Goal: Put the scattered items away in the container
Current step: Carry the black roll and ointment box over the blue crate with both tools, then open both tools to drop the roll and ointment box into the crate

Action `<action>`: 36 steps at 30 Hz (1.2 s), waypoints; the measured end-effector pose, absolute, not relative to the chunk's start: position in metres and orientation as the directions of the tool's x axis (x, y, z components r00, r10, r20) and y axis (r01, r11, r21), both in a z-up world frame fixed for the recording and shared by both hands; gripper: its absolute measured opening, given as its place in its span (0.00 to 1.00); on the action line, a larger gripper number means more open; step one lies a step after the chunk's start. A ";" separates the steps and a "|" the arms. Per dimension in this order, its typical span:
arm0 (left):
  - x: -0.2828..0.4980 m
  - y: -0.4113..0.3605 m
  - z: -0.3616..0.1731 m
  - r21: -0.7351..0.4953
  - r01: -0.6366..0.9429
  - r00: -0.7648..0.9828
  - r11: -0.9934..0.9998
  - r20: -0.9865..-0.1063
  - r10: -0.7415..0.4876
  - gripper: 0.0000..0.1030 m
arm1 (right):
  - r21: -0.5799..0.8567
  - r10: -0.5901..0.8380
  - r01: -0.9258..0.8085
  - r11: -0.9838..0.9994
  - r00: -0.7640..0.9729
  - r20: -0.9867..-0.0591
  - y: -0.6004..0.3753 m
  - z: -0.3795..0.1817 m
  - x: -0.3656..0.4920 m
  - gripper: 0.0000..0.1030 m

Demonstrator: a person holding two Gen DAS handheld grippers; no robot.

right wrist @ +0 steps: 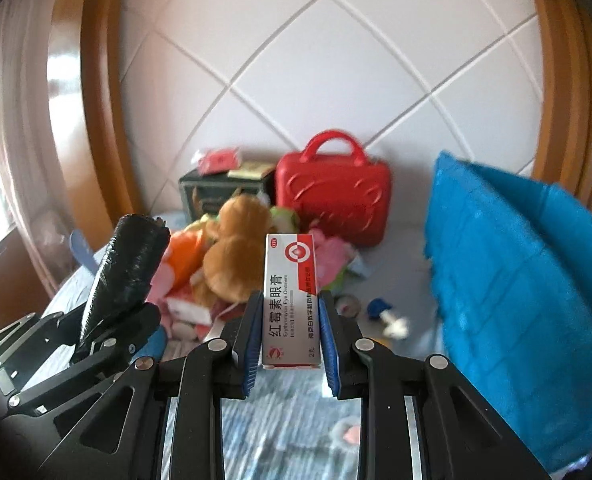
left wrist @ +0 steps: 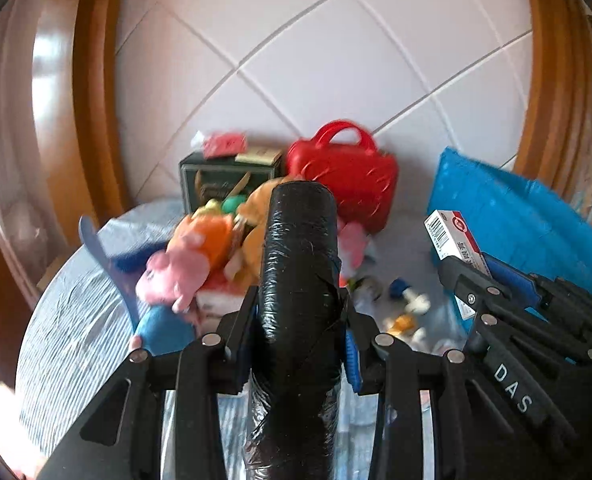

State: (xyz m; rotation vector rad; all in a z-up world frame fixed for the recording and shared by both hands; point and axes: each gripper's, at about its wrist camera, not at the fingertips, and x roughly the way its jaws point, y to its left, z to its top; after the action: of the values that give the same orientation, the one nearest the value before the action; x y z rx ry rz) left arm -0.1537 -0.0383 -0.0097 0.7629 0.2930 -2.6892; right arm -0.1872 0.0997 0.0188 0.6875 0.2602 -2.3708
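Both tongs loaded above the bed

Left tongs (left wrist: pixel 299 320) clench a black film-wrapped roll (left wrist: pixel 299 248); right tongs (right wrist: pixel 290 332) grip a white-and-red ointment carton (right wrist: pixel 292 300). Beyond them lies the soft-toy heap (right wrist: pixel 232 248), then a glossy red carry-case (right wrist: pixel 331 196). Gripped low, the roll could tip loose.

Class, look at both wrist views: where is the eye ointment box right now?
The eye ointment box is clamped upright in the right gripper, lifted in front of the plush toys, with the blue pillow to its right.
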 end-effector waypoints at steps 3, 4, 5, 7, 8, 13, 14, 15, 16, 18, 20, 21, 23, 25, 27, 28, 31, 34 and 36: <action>-0.159 -0.018 0.011 -0.103 0.328 -0.830 -0.939 -0.507 -0.234 0.34 | -0.007 -0.527 0.615 -0.788 -0.681 -0.508 0.119 0.041 -0.191 0.25; -0.162 -0.010 0.016 -0.100 0.314 -0.838 -0.944 -0.497 -0.227 0.34 | -0.006 -0.524 0.606 -0.796 -0.693 -0.494 0.127 0.049 -0.192 0.25; -0.164 -0.003 0.022 -0.097 0.302 -0.845 -0.948 -0.488 -0.220 0.34 | -0.001 -0.522 0.596 -0.803 -0.705 -0.479 0.137 0.058 -0.194 0.25; -0.170 0.016 0.033 -0.088 0.278 -0.861 -0.957 -0.464 -0.208 0.34 | -0.002 -0.512 0.576 -0.818 -0.729 -0.454 0.155 0.071 -0.198 0.25; -0.173 0.025 0.037 -0.086 0.270 -0.868 -0.959 -0.453 -0.204 0.34 | -0.006 -0.507 0.565 -0.825 -0.744 -0.435 0.168 0.079 -0.201 0.25; -0.198 0.084 0.061 -0.075 0.227 -0.896 -0.971 -0.406 -0.179 0.34 | -0.029 -0.486 0.539 -0.842 -0.781 -0.393 0.223 0.106 -0.226 0.25; -0.206 0.100 0.069 -0.071 0.219 -0.902 -0.973 -0.394 -0.175 0.34 | -0.039 -0.482 0.535 -0.844 -0.789 -0.382 0.240 0.112 -0.237 0.25; -0.216 0.115 0.076 -0.064 0.213 -0.907 -0.975 -0.383 -0.173 0.34 | -0.049 -0.479 0.533 -0.845 -0.794 -0.375 0.250 0.117 -0.244 0.25; -0.224 0.129 0.082 -0.057 0.210 -0.911 -0.976 -0.374 -0.175 0.34 | -0.061 -0.474 0.531 -0.846 -0.799 -0.370 0.263 0.121 -0.254 0.25; -0.248 0.162 0.096 -0.047 0.206 -0.916 -0.977 -0.361 -0.175 0.34 | -0.081 -0.468 0.529 -0.845 -0.804 -0.367 0.293 0.131 -0.280 0.25; -0.275 0.190 0.105 -0.058 0.188 -0.913 -0.980 -0.379 -0.153 0.34 | -0.108 -0.446 0.516 -0.850 -0.813 -0.373 0.328 0.139 -0.315 0.25; -0.292 0.206 0.109 -0.067 0.174 -0.908 -0.982 -0.397 -0.134 0.34 | -0.119 -0.433 0.507 -0.854 -0.818 -0.379 0.342 0.142 -0.332 0.25; -0.325 0.233 0.113 -0.072 0.159 -0.892 -0.985 -0.438 -0.112 0.34 | -0.136 -0.410 0.494 -0.859 -0.821 -0.398 0.367 0.143 -0.363 0.25; -0.364 0.259 0.113 -0.075 0.144 -0.857 -0.987 -0.508 -0.087 0.34 | -0.136 -0.391 0.487 -0.863 -0.813 -0.431 0.383 0.139 -0.399 0.25; -0.398 0.282 0.106 -0.076 0.132 -0.809 -0.988 -0.585 -0.062 0.34 | -0.139 -0.371 0.490 -0.861 -0.790 -0.489 0.395 0.131 -0.436 0.25; -0.416 0.291 0.099 -0.072 0.130 -0.779 -0.989 -0.625 -0.057 0.34 | -0.141 -0.360 0.492 -0.859 -0.777 -0.517 0.399 0.124 -0.453 0.25; -0.460 0.310 0.072 -0.041 0.139 -0.683 -0.989 -0.728 -0.065 0.34 | -0.149 -0.316 0.510 -0.847 -0.709 -0.631 0.402 0.089 -0.501 0.25; -0.491 0.319 0.032 -0.011 0.139 -0.573 -0.990 -0.817 -0.071 0.34 | -0.149 -0.267 0.531 -0.834 -0.625 -0.733 0.401 0.048 -0.530 0.25; -0.503 0.323 0.002 -0.010 0.146 -0.495 -0.989 -0.866 -0.064 0.34 | -0.150 -0.218 0.536 -0.831 -0.561 -0.799 0.403 0.012 -0.549 0.25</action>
State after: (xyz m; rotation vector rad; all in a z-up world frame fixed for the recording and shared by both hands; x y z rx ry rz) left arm -0.5033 0.3225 0.0019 1.5089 0.1230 -2.6130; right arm -0.5493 0.4028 0.0120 1.1469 0.5311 -2.3865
